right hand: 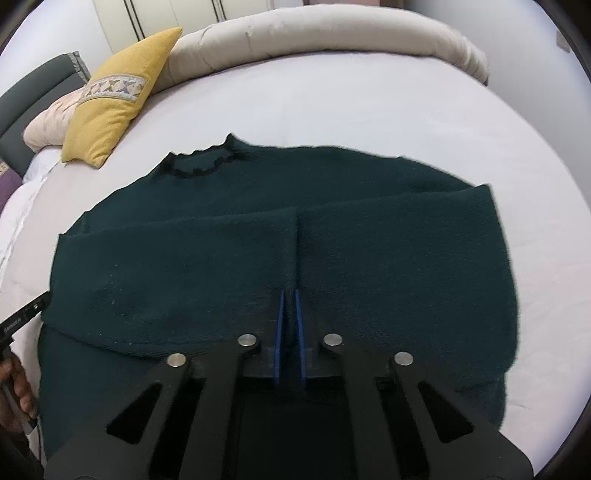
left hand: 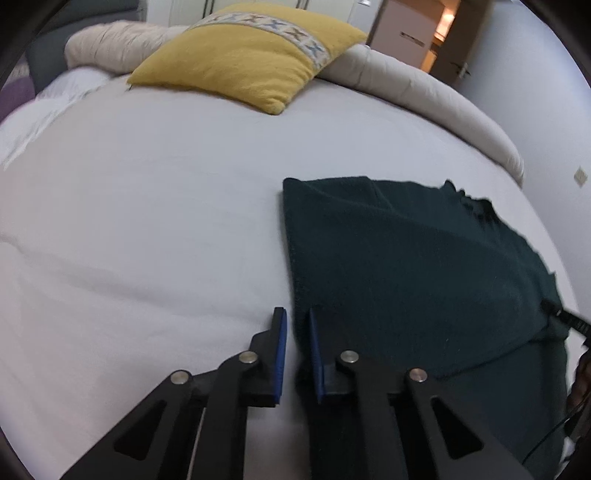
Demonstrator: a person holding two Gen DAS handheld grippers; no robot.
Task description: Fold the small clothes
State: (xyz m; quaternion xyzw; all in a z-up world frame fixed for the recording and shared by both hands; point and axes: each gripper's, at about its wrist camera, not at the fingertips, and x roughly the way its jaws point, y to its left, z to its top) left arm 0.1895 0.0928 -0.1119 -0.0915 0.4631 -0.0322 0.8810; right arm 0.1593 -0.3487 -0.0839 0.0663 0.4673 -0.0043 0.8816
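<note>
A dark green knit sweater (right hand: 288, 229) lies flat on the white bed sheet (right hand: 351, 110), collar at the far left, both sleeves folded in across the body and meeting at a seam in the middle. My right gripper (right hand: 289, 295) hovers over that seam, its blue pads nearly together with nothing between them. In the left wrist view the sweater (left hand: 406, 258) fills the right side. My left gripper (left hand: 297, 314) straddles its left edge near the near corner, jaws a little apart; cloth sits between the pads but they do not press it.
A yellow cushion (left hand: 247, 55) and a rolled beige duvet (right hand: 332, 33) lie at the far side of the bed. A grey headboard (right hand: 33, 92) stands at the far left. The left gripper's body (right hand: 22, 314) shows at the right wrist view's left edge.
</note>
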